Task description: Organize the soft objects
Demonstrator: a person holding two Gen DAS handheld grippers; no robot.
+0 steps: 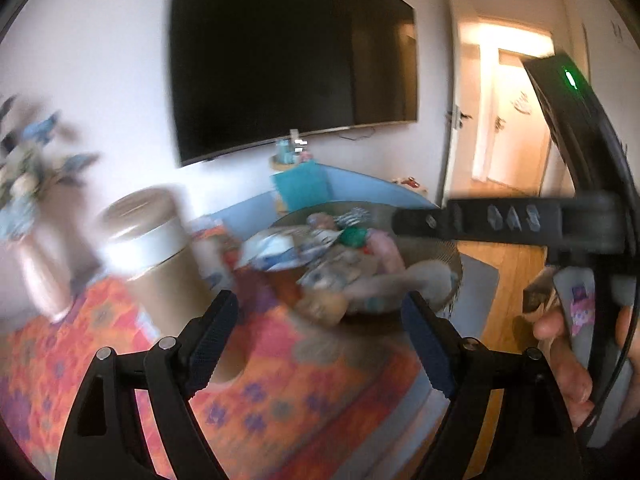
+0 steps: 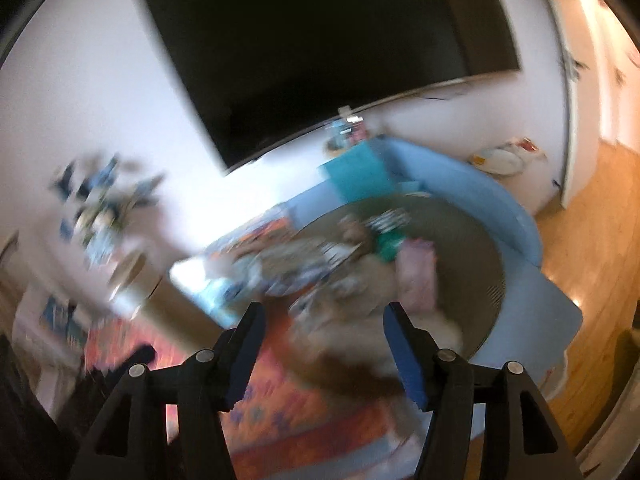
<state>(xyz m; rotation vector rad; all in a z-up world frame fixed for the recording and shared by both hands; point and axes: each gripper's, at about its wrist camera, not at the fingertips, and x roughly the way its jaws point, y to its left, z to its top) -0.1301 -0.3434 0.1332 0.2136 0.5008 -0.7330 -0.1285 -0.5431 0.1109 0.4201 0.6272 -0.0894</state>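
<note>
Soft toys (image 1: 332, 256) heaped in basket (image 1: 448, 268), canister (image 1: 148, 240) left of it, television (image 1: 292, 52) on wall behind

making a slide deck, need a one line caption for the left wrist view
Open left gripper hovers, blurred, over a floral cloth facing a round basket of soft toys below a wall TV.

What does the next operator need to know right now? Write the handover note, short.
Left gripper: open, nothing between the jaws.
Right gripper: open, nothing clamped; a blurred brown soft thing shows just past its fingers, contact unclear.
Both point at the round basket, already piled with soft toys and cloth, beside the orange patterned cloth.
Done: much of the soft stuff sits in the basket.
Left: check the brown item near the rim and the patterned cloth for leftovers. Both views are motion-blurred, so confirm before grasping.
</note>
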